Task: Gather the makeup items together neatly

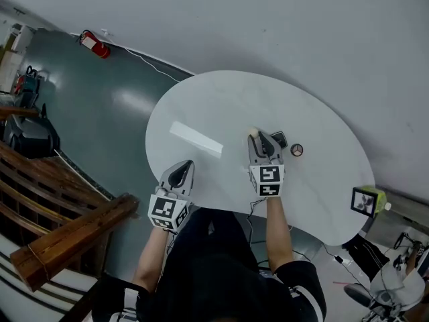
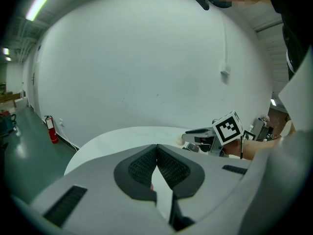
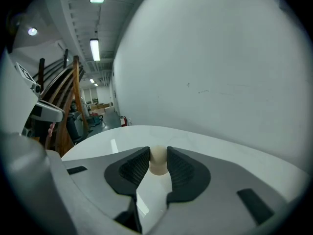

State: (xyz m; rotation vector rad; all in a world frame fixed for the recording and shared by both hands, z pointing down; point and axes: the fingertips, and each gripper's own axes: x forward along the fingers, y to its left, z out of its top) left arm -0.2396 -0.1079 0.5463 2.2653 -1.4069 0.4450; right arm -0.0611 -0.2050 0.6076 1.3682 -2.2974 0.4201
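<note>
Right gripper view: my right hand-held gripper (image 3: pixel 158 151) has its ribbed black pads clamped on a smooth beige egg-shaped sponge (image 3: pixel 157 163), over the glossy white rounded tabletop (image 3: pixel 220 146). Left hand-held gripper (image 2: pixel 156 148) is closed, empty.

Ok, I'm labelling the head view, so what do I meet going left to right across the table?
Left tongs → right tongs, gripping a beige sponge → dark square case → small round case → green container.
</note>
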